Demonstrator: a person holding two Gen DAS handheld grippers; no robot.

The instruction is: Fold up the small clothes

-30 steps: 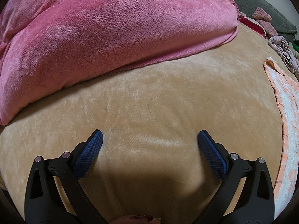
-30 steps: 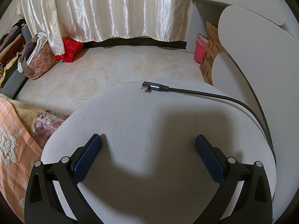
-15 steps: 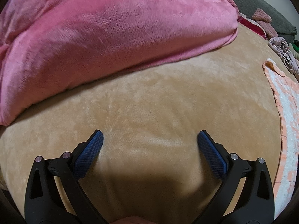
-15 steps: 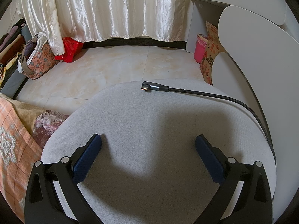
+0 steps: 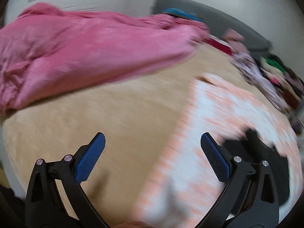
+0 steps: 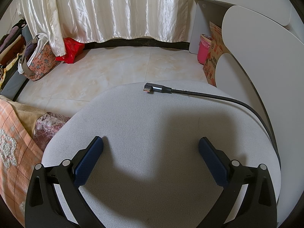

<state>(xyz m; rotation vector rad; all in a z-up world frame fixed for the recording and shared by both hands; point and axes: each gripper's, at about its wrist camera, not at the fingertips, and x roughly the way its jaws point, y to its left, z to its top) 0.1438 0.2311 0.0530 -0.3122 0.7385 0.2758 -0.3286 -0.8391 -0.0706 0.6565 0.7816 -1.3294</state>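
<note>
The only writing I can find is red print on the cardboard box (image 6: pixel 213 57) beside the pink bin (image 6: pixel 203 48); the characters are too small for me to read.

My left tool (image 5: pixel 153 156) hangs with its blue pads (image 5: pixel 90 159) wide apart and nothing between them, over the tan bed cover (image 5: pixel 106 117). Half a second ago this view was sharp and the peach-and-white cloth (image 5: pixel 214 125) sat only at the right edge; now the frame is smeared and that cloth fills the area beside and under my right-hand pad, well clear of the pink blanket (image 5: pixel 85 51). A dark blurred shape (image 5: pixel 254 146) lies on the cloth; I cannot tell what it is.

My right tool (image 6: pixel 151 158) has not shifted: pads spread, empty, above the grey seat (image 6: pixel 152 123), with the cable plug (image 6: pixel 153 89) at the seat's far edge.
</note>
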